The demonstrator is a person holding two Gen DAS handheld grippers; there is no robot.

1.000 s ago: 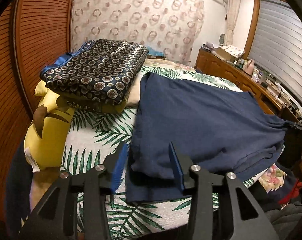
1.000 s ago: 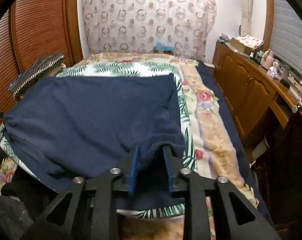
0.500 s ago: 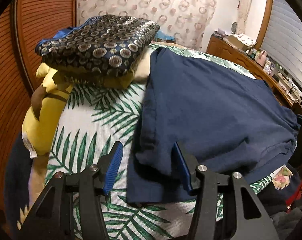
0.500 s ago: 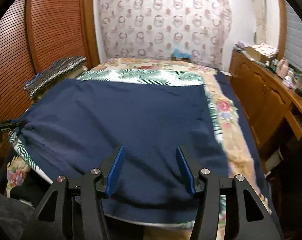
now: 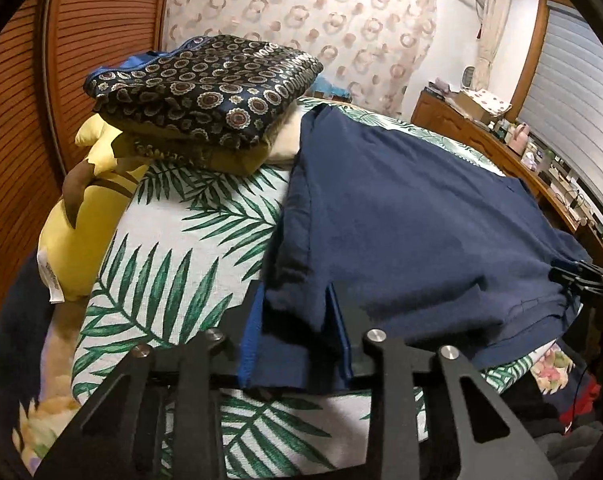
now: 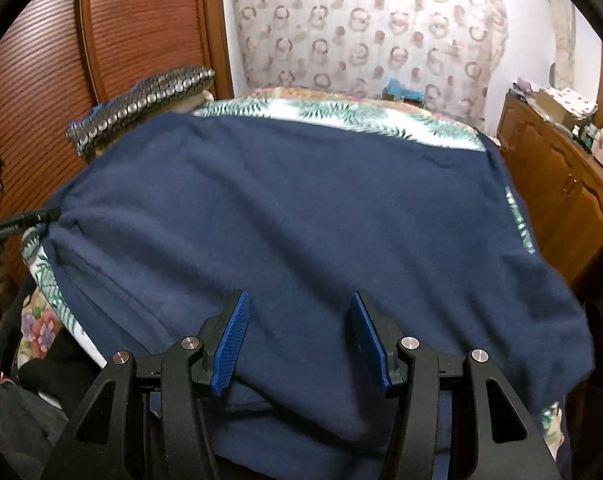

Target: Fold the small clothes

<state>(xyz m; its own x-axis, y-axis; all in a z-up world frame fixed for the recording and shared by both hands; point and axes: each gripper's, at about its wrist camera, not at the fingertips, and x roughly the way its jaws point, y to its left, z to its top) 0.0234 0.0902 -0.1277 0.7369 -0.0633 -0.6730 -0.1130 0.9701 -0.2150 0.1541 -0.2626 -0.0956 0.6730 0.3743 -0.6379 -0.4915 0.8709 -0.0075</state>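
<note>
A: What has just changed on the bed (image 5: 205,216)?

B: The left gripper (image 5: 295,334) has just been closing, and a near corner of the navy garment (image 5: 401,216) stands between its pads. In the left wrist view the cloth fills the narrow gap, so I judge that it now holds this corner.

A: And the right gripper (image 6: 303,338)?

B: Its jaws stand apart, about half wide, above the near edge of the same garment; the pads do not press the cloth. A second ago they were narrow with cloth between them, so I think that side was let go.

A: What else differs from before?

B: The garment now lies spread more flat across the bed, and beside the patterned pile (image 5: 205,88). For the folding, I judge one corner is ready to be carried over.
</note>
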